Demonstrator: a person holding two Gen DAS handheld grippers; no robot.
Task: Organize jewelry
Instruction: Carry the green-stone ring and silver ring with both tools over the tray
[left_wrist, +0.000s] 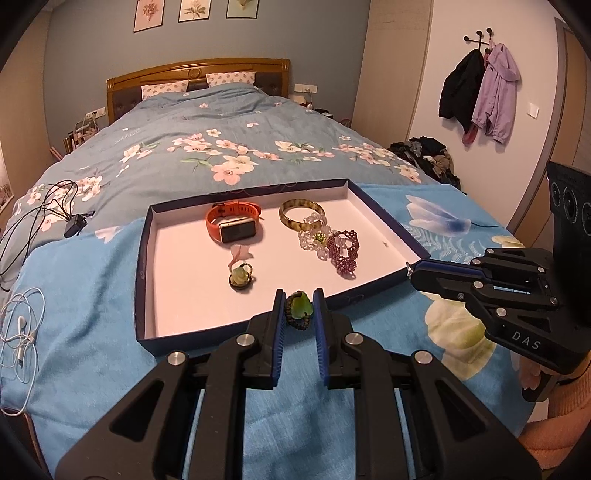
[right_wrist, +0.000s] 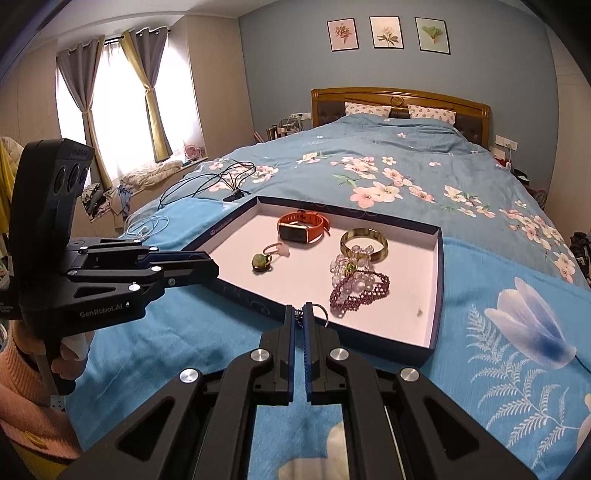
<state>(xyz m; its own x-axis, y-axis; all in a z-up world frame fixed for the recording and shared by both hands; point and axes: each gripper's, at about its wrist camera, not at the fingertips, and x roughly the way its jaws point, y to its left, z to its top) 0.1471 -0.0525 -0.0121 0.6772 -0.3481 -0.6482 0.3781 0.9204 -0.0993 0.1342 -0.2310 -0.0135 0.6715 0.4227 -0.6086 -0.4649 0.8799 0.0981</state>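
A dark blue tray with a white floor lies on the bed. In it are an orange smartwatch, an amber bangle, a clear bead bracelet, a purple bead bracelet and a green stone charm. My left gripper is shut on a green stone piece on a braided cord, held above the tray's near rim. My right gripper is shut on a small silver ring at the tray's near right corner.
The tray rests on a light blue flowered blanket over a floral duvet. Black cables and white earphones lie left of the tray. A clothes pile and hanging coats are to the right.
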